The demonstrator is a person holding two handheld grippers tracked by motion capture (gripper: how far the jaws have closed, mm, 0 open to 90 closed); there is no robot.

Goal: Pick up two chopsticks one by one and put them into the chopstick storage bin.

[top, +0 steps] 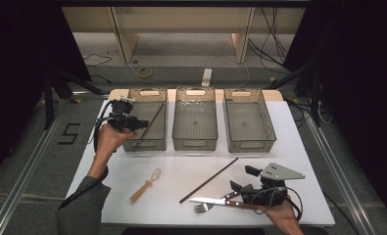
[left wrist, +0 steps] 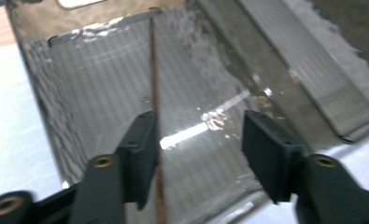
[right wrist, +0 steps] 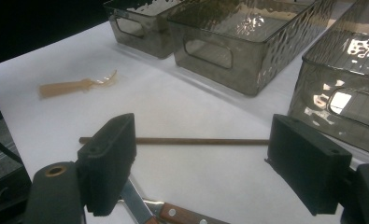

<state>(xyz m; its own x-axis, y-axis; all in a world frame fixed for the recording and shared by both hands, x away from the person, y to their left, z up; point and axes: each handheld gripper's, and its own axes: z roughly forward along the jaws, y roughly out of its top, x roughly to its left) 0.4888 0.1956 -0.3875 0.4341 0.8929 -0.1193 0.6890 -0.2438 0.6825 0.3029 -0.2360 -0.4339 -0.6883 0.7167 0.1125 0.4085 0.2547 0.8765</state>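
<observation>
A thin brown chopstick leans slantwise inside the left clear bin. My left gripper hovers at that bin's near left side. In the left gripper view its jaws stand apart, and the chopstick runs just beside the left pad, with a wide gap to the right pad. A second chopstick lies on the white table. My right gripper is open at the front right, low over a wooden-handled knife and a fork. In the right gripper view that chopstick lies beyond the jaws.
A middle bin and a right bin stand in a row with the left one at the table's far side. A small wooden-handled whisk lies at the front left of the table; the right gripper view has it far off.
</observation>
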